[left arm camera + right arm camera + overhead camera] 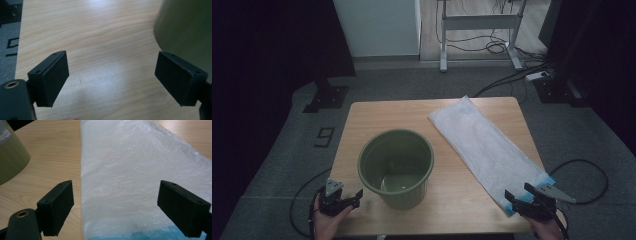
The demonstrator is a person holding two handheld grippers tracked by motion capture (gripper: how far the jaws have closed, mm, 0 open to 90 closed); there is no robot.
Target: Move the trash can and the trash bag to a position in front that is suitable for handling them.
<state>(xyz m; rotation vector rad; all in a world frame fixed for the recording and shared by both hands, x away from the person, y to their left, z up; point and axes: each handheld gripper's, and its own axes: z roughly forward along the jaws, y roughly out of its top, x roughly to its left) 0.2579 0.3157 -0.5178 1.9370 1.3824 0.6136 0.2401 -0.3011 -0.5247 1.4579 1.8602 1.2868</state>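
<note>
1. Two grippers are waiting at the near edge of the desk (362, 112), one by each near corner.
2. The left gripper (353, 196) is standing wide open and holding nothing, with bare wood between its jaws.
3. The green bucket (396, 167) is sitting upright just beside it, left of the desk's middle.
4. The right gripper (518, 194) is also standing wide open and holding nothing.
5. The white plastic bag (484, 145) is lying flat, slanting from the far edge to the near right corner, its blue end reaching in between the right jaws.

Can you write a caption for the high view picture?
Open grippers wait beside a green bin and flat plastic bag.
</note>
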